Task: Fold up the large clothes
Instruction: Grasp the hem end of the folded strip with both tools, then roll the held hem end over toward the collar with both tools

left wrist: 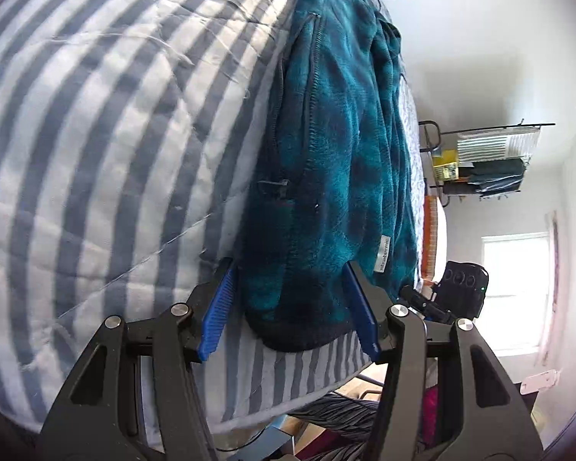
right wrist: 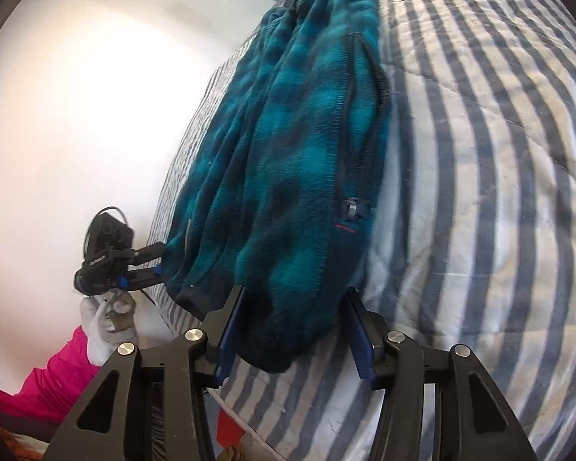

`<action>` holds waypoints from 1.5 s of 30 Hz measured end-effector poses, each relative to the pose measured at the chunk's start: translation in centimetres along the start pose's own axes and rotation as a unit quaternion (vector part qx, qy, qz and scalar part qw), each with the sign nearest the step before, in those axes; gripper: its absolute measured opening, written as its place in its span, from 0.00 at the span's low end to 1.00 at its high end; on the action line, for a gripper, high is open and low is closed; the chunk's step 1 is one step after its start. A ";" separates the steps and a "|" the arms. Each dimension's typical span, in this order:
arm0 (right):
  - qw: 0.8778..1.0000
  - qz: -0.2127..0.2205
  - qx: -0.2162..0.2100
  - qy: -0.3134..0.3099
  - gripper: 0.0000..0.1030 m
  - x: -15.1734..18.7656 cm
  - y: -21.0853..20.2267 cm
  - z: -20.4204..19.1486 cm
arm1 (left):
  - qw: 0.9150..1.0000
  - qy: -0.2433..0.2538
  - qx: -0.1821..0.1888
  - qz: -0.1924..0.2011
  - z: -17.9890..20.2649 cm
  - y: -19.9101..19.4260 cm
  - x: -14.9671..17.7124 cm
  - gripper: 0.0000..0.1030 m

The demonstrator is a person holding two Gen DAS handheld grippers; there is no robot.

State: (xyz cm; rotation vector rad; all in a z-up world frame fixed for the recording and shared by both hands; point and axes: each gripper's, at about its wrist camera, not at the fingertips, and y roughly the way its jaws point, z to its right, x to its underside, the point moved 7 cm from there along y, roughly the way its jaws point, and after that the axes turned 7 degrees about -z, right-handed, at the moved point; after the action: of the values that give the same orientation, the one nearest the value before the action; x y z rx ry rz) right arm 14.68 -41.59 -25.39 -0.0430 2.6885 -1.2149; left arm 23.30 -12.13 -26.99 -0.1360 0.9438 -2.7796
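Striped quilt (left wrist: 96, 146), blue-grey on white, covers the bed and fills most of both views. White walls behind; in the left wrist view a bright window (left wrist: 514, 292) at 4 o'clock and a wire rack (left wrist: 487, 157) with folded things at 3 o'clock.

Teal fleece jacket (left wrist: 326, 161), dark blotchy pattern, lies folded lengthwise on the quilt near the bed's edge, hem end toward both cameras. Dark zipper runs down it, a small white label (left wrist: 384, 255) near the hem.

Left claw (left wrist: 288, 299): jaws apart, blue pads either side of the hem corner, fleece between them. Can't tell if the pads press on it; the left pad looks just beside the fabric edge.

Right claw (right wrist: 295, 326): jaws apart around the other hem corner, fleece between the dark blue pads; contact unclear, no clear pinch seen.

In the right wrist view the other claw shows at 9 o'clock against the jacket's far hem edge, with a gloved hand (right wrist: 107, 319) under it and a pink sleeve (right wrist: 50, 376) at 8 o'clock.

Both claws point downward at the bed edge.
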 end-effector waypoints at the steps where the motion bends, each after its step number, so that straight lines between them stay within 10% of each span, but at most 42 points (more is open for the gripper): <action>1: 1.000 -0.002 0.000 -0.001 0.51 0.0 0.3 -0.2 | 1.000 0.003 0.001 -0.001 0.1 0.2 -0.1 0.55; 6: 1.000 -0.004 -0.004 0.004 0.52 -0.1 1.4 -0.7 | 1.000 0.008 0.011 -0.009 0.4 0.8 0.2 0.54; 13: 1.000 -0.013 -0.025 0.014 0.35 -0.4 1.7 -0.5 | 1.000 0.019 -0.014 0.004 1.6 1.4 0.8 0.18; 18: 1.000 0.002 -0.016 -0.013 0.18 -1.1 1.3 -2.2 | 0.999 0.035 0.006 0.017 3.9 0.4 0.9 0.14; 30: 0.997 0.071 -0.036 0.006 0.13 -5.1 -2.9 -5.9 | 0.997 0.080 -0.002 0.024 11.3 -2.7 -1.4 0.12; 45: 0.990 0.136 0.011 0.046 0.12 -17.9 -7.0 -6.5 | 0.995 0.010 0.035 0.094 14.6 -4.6 -15.0 0.12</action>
State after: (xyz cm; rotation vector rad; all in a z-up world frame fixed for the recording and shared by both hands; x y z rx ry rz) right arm 30.69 -39.56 -13.05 0.3802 2.6453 -1.1858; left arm 39.37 -13.94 -12.98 -0.0078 0.8164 -2.6408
